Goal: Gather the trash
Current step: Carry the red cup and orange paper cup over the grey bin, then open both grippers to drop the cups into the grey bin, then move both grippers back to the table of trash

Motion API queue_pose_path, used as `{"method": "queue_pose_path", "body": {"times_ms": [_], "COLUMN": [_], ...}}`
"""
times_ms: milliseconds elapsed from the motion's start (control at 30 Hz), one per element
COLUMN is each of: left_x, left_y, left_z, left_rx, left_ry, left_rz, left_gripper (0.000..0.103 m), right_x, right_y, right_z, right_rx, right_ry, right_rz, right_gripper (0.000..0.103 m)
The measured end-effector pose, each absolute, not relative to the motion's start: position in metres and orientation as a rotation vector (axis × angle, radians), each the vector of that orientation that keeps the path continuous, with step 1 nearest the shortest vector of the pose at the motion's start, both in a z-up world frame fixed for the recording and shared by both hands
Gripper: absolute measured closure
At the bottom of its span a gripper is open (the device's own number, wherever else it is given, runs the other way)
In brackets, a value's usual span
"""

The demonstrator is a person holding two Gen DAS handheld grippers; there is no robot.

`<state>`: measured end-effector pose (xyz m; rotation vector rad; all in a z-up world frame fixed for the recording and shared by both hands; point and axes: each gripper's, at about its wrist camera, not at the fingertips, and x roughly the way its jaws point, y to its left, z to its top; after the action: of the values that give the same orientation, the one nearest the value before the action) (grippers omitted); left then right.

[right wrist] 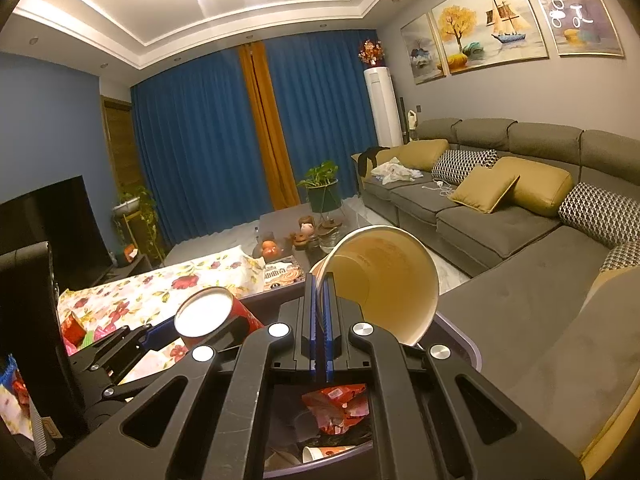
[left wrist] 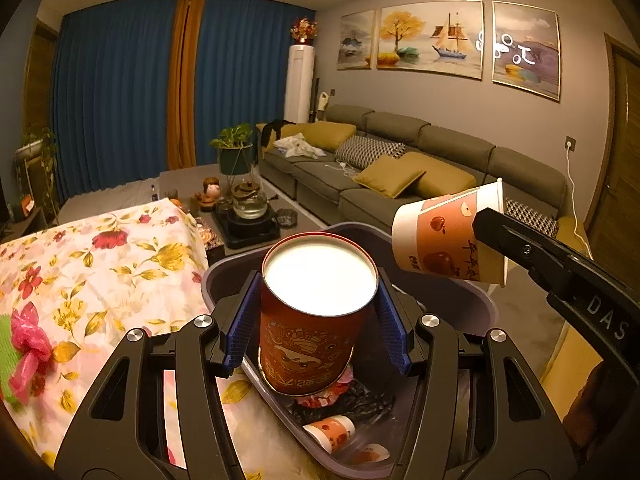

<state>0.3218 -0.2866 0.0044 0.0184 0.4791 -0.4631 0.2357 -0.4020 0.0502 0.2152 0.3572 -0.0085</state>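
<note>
My left gripper (left wrist: 318, 320) is shut on a red round canister (left wrist: 316, 320) with a white end, held over the grey trash bin (left wrist: 472, 300). My right gripper (right wrist: 320, 300) is shut on the rim of a paper cup (right wrist: 384, 280), tilted on its side above the bin; the cup also shows in the left wrist view (left wrist: 444, 240). The red canister shows at left in the right wrist view (right wrist: 212, 314). Inside the bin lie paper cups (left wrist: 332, 432) and a red wrapper (right wrist: 340, 404).
A table with a floral cloth (left wrist: 100, 272) stands left of the bin, with a pink bag (left wrist: 28, 356) on it. A low tea table (left wrist: 240, 208) with a kettle lies beyond. A grey sofa (right wrist: 500, 220) runs along the right.
</note>
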Motion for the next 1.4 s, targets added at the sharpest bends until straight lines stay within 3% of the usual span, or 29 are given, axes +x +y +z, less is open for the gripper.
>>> {"method": "queue_pose_path", "body": {"times_ms": [233,267,333,367,433,567,733,1033,1400], "left_x": [0.323,0.324,0.324,0.324,0.323,0.322,0.32,0.297,0.243], "left_y": [-0.286,-0.286,-0.287,-0.287,-0.288,-0.284,-0.272,-0.234,-0.171], "left_z": [0.003,0.002,0.0,0.0,-0.001,-0.001,0.002,0.016,0.031], "left_rx": [0.021,0.023,0.024,0.026,0.035,0.032,0.009,-0.047,-0.068], "left_ry": [0.485,0.487,0.493,0.495,0.499,0.497,0.502,0.468,0.409], "left_rz": [-0.466,-0.465,-0.468,-0.468,-0.471,-0.446,-0.42,-0.364,-0.268], "left_gripper": [0.048,0.048,0.048,0.048,0.047,0.029,0.022,0.017,0.017], "right_x": [0.241,0.241,0.238,0.237,0.237,0.234,0.225,0.197,0.168], "right_y": [-0.406,-0.407,-0.408,-0.408,-0.41,-0.411,-0.411,-0.4,-0.364], "right_z": [0.049,0.049,0.05,0.05,0.05,0.05,0.05,0.056,0.063], "right_rx": [0.226,0.231,0.24,0.241,0.247,0.249,0.257,0.239,0.214], "right_ry": [0.374,0.37,0.354,0.35,0.353,0.349,0.336,0.292,0.272], "right_rz": [-0.006,-0.008,-0.021,-0.026,-0.026,-0.036,-0.048,-0.057,-0.02], "right_gripper": [0.096,0.09,0.059,0.058,0.057,0.054,0.046,0.034,0.032]}}
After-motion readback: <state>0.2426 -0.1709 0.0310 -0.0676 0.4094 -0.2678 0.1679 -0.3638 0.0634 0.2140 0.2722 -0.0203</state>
